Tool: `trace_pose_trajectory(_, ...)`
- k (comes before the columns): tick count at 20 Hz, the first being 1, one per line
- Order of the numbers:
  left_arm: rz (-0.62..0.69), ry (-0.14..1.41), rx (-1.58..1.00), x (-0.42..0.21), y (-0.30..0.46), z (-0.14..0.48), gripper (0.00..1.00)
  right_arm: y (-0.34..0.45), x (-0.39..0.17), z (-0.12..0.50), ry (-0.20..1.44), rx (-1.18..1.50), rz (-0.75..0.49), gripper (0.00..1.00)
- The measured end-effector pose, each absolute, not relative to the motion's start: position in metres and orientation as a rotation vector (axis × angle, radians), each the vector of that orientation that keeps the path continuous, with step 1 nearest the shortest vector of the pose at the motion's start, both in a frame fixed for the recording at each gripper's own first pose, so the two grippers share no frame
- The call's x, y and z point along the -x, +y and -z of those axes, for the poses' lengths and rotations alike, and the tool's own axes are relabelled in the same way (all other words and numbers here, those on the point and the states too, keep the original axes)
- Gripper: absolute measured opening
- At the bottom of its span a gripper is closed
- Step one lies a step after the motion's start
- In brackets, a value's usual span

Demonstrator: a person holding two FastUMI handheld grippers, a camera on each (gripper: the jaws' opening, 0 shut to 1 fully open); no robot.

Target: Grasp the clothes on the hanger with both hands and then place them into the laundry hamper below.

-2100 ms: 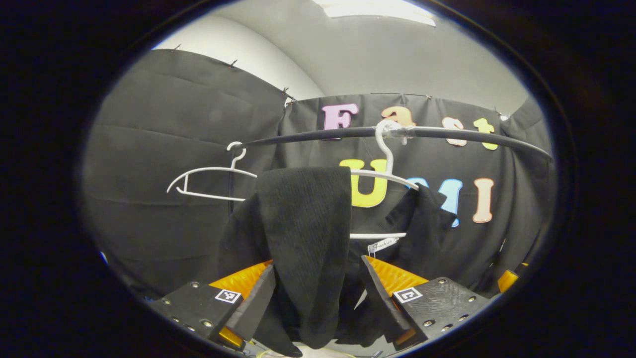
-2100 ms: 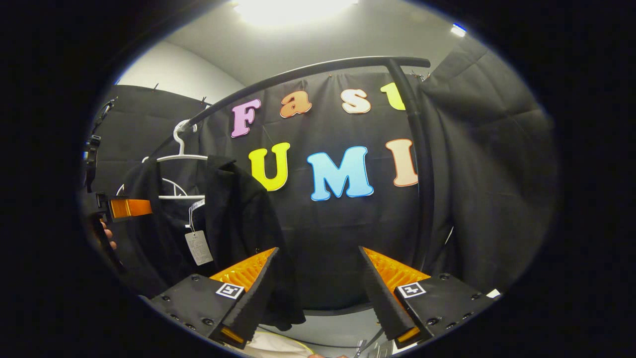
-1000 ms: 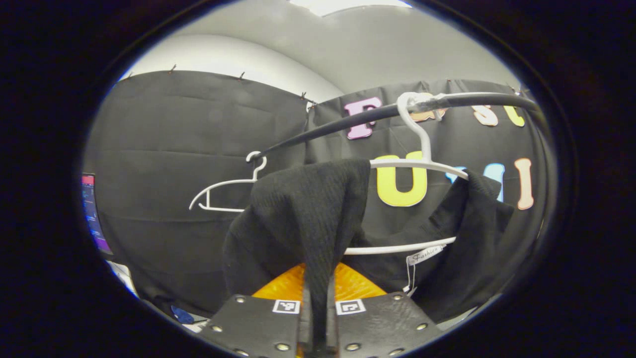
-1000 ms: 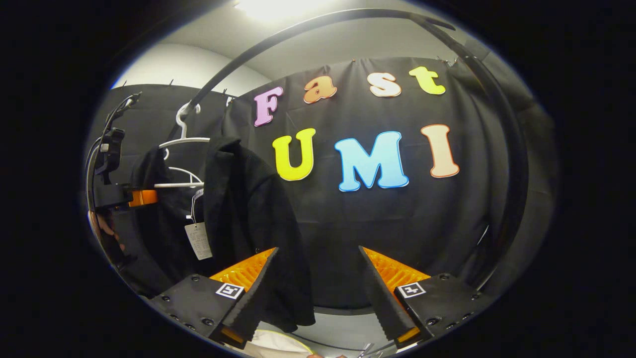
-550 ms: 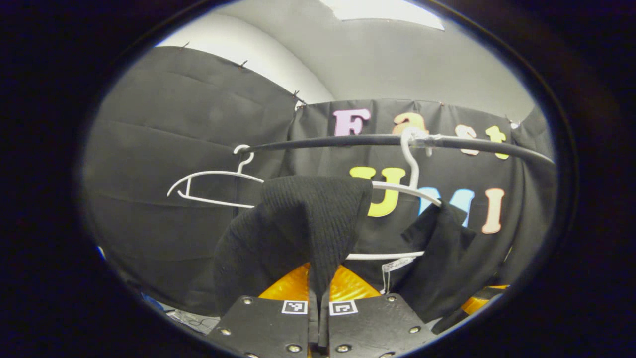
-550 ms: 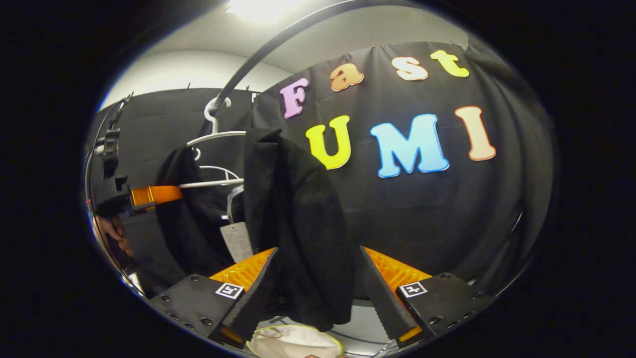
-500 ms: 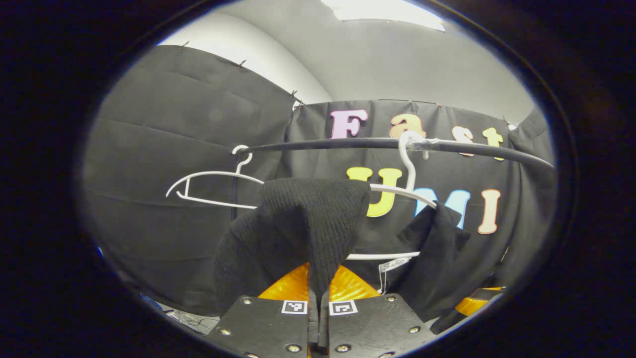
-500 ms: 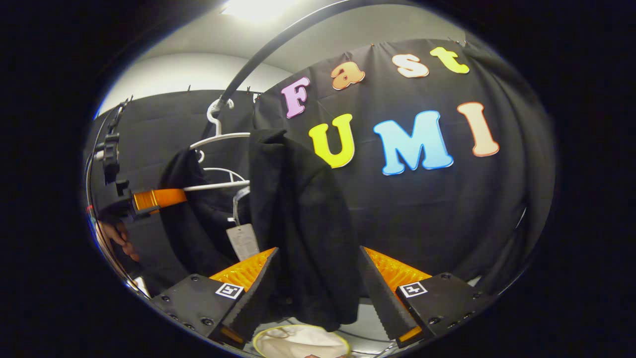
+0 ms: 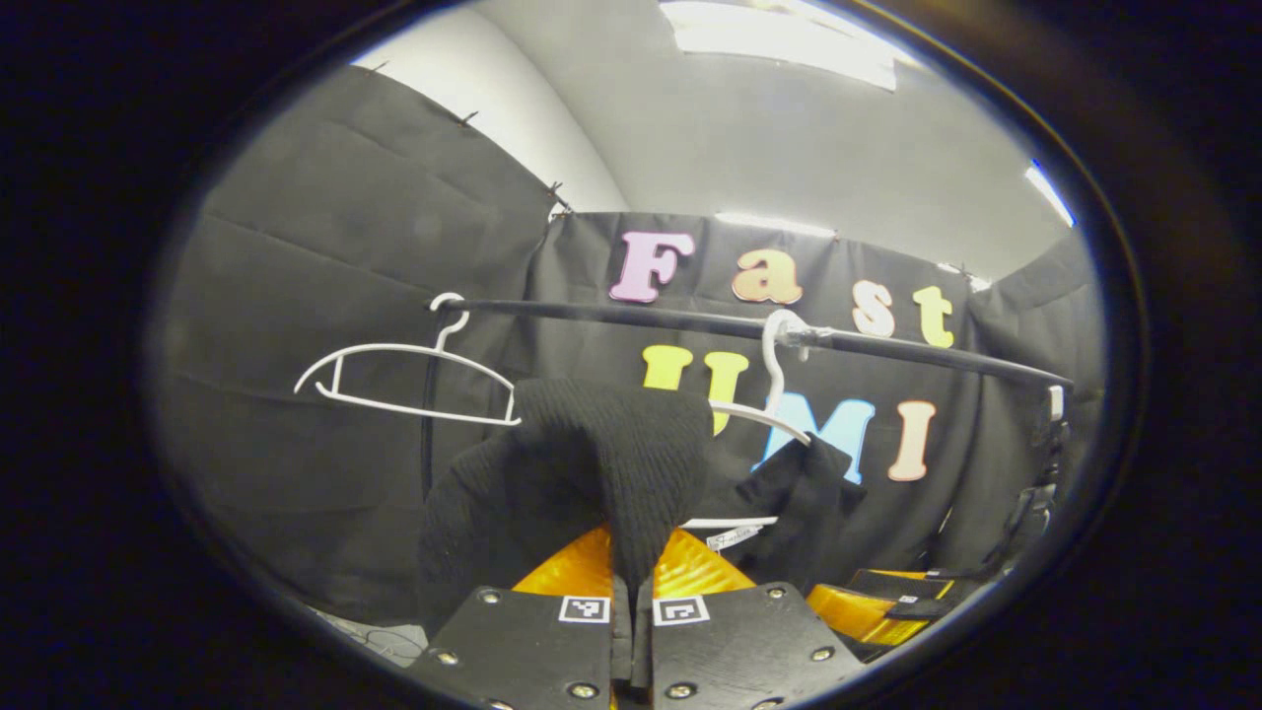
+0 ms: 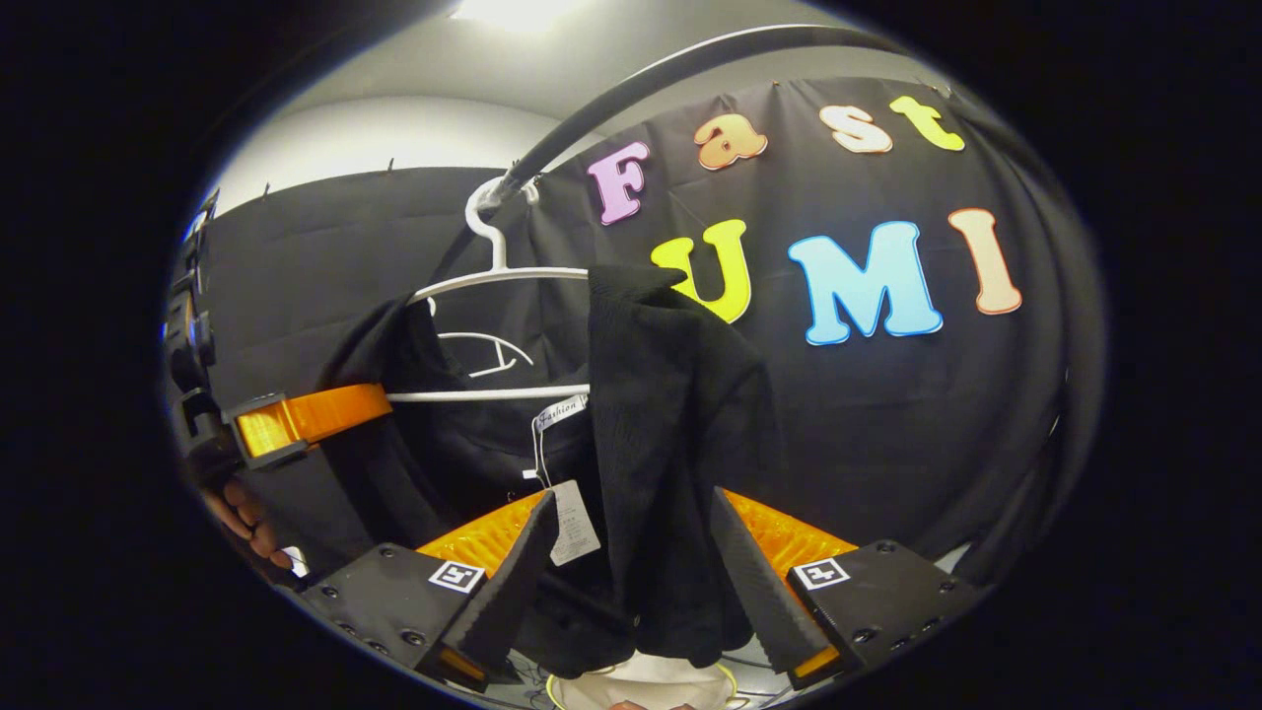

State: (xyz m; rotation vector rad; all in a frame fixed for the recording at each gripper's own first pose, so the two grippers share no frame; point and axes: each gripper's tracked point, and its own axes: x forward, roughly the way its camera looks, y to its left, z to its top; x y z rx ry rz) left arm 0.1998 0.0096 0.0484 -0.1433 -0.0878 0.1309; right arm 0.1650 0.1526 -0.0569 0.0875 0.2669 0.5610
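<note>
In the left gripper view, black cloth walls (image 9: 325, 247) close the booth under a pale grey ceiling (image 9: 789, 148) with a bright light panel (image 9: 779, 30). A bare white hanger (image 9: 394, 370) hangs at the left end of the black rail (image 9: 641, 318). Right of it, a second white hanger (image 9: 769, 394) carries the black knit garment (image 9: 611, 454), draped over both shoulders of the hanger. The left tool (image 9: 631, 631) has its two fingers pressed together on a fold of the garment's left shoulder. Low at the right edge, the orange of the right tool (image 9: 868, 606) shows beside the garment's other side.

In the right gripper view, a hand (image 10: 246, 523) at the far left holds the left tool (image 10: 296, 419), its orange finger against the cloth. The hanger (image 10: 493, 286) hooks over the curved rail (image 10: 631, 99), and a paper tag (image 10: 570, 523) dangles from the garment (image 10: 670, 414). The right tool (image 10: 631, 582) stands wide apart, with the garment's right shoulder hanging between its fingers; whether either finger touches the cloth is hard to tell. At the bottom edge a pale rounded thing (image 10: 641, 685), possibly the laundry hamper, sits below the garment.
</note>
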Motion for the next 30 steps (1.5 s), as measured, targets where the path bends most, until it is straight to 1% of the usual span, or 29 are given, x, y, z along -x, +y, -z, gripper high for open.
trace_pose_trajectory(7, -0.052, -0.093, 0.171, -0.191, 0.01, -0.056, 0.01, 0.178, -0.195, 0.057, 0.247, -0.015, -0.464, 0.98)
trace_pose_trajectory(9, -0.039, -0.096, 0.176, -0.189, 0.013, -0.058, 0.01, 0.185, -0.202, 0.061, 0.242, 0.014, -0.459, 0.98)
trace_pose_trajectory(15, -0.036, -0.09, 0.174, -0.188, 0.012, -0.051, 0.01, 0.195, -0.237, 0.065, 0.205, 0.068, -0.404, 0.98)
trace_pose_trajectory(16, -0.037, -0.09, 0.176, -0.188, 0.011, -0.051, 0.01, 0.196, -0.242, 0.067, 0.203, 0.074, -0.397, 0.93)
trace_pose_trajectory(17, -0.038, -0.091, 0.178, -0.187, 0.012, -0.051, 0.01, 0.194, -0.246, 0.068, 0.202, 0.077, -0.388, 0.93)
trace_pose_trajectory(18, -0.039, -0.092, 0.179, -0.188, 0.014, -0.052, 0.01, 0.194, -0.25, 0.069, 0.201, 0.075, -0.386, 0.98)
trace_pose_trajectory(22, -0.045, -0.089, 0.161, -0.185, 0.017, -0.051, 0.01, 0.19, -0.263, 0.071, 0.175, 0.072, -0.389, 0.98)
trace_pose_trajectory(23, -0.043, -0.088, 0.155, -0.185, 0.016, -0.05, 0.01, 0.19, -0.264, 0.071, 0.173, 0.07, -0.4, 0.94)
trace_pose_trajectory(27, -0.038, -0.09, 0.157, -0.185, 0.011, -0.045, 0.01, 0.191, -0.271, 0.075, 0.175, 0.054, -0.464, 0.46)
trace_pose_trajectory(30, -0.04, -0.093, 0.137, -0.184, 0.012, -0.043, 0.01, 0.189, -0.274, 0.073, 0.169, -0.018, -0.517, 0.1)
